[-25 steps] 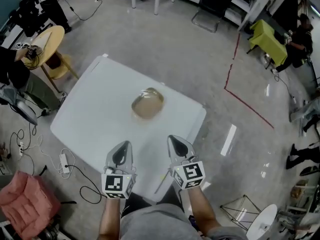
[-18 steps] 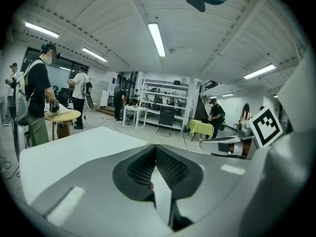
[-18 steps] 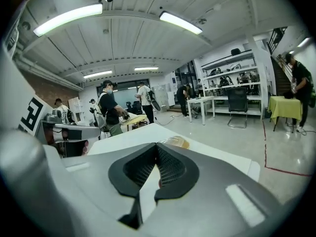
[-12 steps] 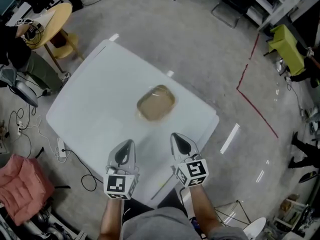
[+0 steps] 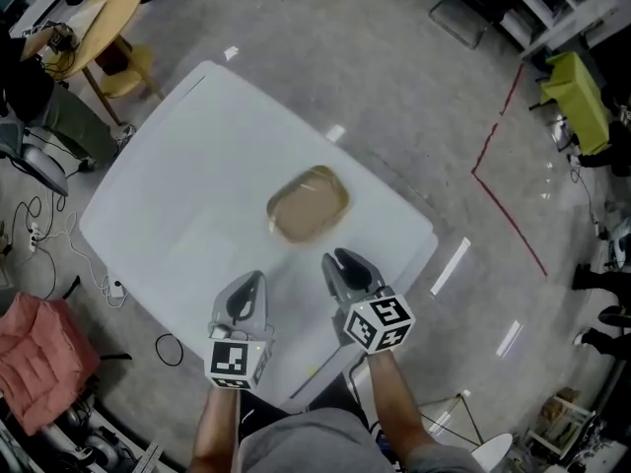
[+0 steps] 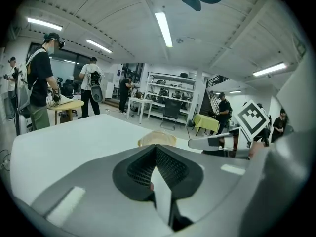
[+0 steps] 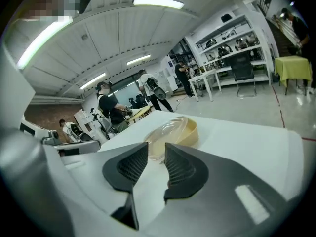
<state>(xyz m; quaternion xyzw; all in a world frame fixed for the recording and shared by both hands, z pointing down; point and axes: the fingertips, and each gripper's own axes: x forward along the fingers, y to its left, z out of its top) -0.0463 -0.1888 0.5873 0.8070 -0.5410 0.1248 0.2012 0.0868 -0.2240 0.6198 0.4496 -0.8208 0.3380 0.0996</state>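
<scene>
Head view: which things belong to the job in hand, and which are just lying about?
In use: lidded container on the white table; right gripper, jaws apart, aimed at it; left gripper, jaws together, empty.
Lying about: round wooden table; pink bundle on the floor; green-covered table; red floor line.

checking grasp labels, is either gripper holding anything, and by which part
Nothing is held: left gripper jaws together and empty, right gripper jaws apart, short of the container.

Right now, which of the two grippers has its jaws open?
The right gripper: its jaws stand apart, pointing at the clear-lidded container. The left gripper has its jaws closed together.
</scene>
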